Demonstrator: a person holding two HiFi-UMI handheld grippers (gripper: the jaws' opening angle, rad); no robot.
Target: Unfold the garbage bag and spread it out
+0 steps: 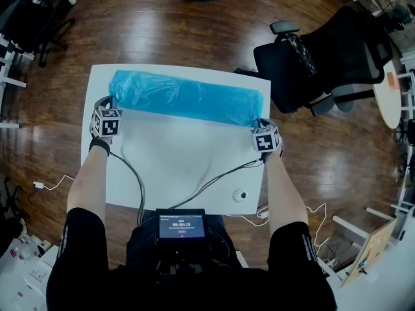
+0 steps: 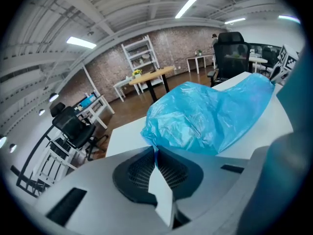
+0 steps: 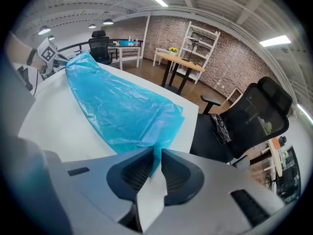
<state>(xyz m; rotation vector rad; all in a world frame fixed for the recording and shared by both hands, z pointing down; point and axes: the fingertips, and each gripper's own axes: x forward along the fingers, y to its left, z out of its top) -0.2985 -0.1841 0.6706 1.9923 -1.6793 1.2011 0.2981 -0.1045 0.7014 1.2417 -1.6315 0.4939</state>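
Across the upper part of the white table [image 1: 185, 167], the garbage bag [image 1: 185, 97] lies bunched lengthwise; likely light, limp, slippery film, so left gripper [image 1: 111, 105] and right gripper [image 1: 259, 124] each stand clamped on an end corner, probably the best hold.

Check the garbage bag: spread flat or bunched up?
Partly spread: the garbage bag lies as a long, puffy, wrinkled band across the table, not flat. The left claw and right claw each pinch one end.

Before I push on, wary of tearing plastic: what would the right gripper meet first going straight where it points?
The right gripper already pinches the blue garbage bag at its edge, so the bag comes first; beyond it, probably the white table.
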